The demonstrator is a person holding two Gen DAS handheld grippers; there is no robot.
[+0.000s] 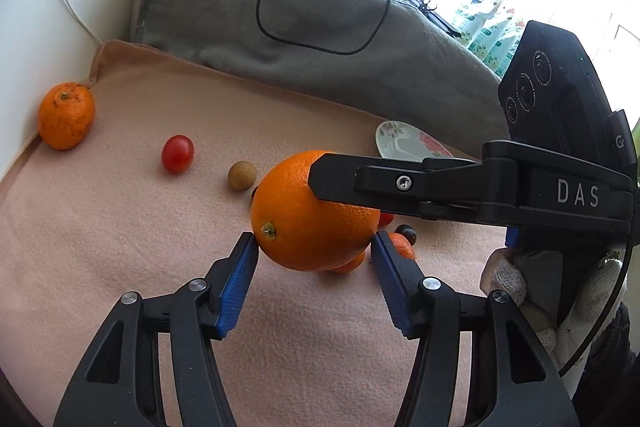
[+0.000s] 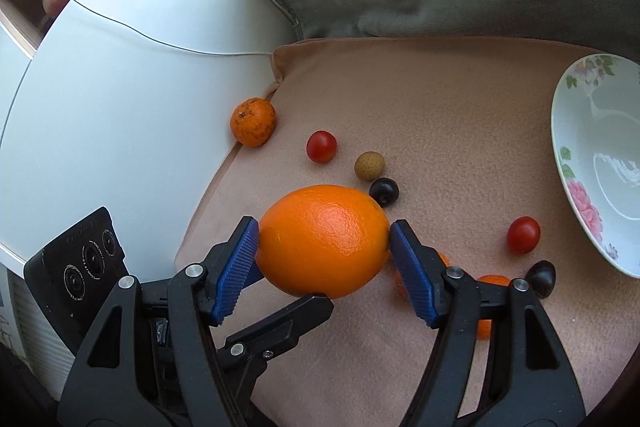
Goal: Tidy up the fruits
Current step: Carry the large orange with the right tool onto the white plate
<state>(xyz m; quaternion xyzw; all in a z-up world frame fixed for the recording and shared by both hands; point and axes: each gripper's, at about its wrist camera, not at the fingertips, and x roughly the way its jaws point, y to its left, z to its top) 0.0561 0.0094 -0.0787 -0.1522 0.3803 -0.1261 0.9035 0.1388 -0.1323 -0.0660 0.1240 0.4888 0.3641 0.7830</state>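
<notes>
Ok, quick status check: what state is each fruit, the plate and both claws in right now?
large orange: lifted, clamped by both claws
right claw: shut on the large orange
left claw: shut on the large orange
speckled mandarin: resting at the cloth's edge
floral plate: empty as far as shown
cherry tomatoes: loose on the cloth
brown round fruit: loose on the cloth

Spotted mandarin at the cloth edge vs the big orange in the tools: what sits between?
Right wrist view: a cherry tomato, then a small tan round fruit, both on the pink cloth between the spotted mandarin and the big orange.
</notes>
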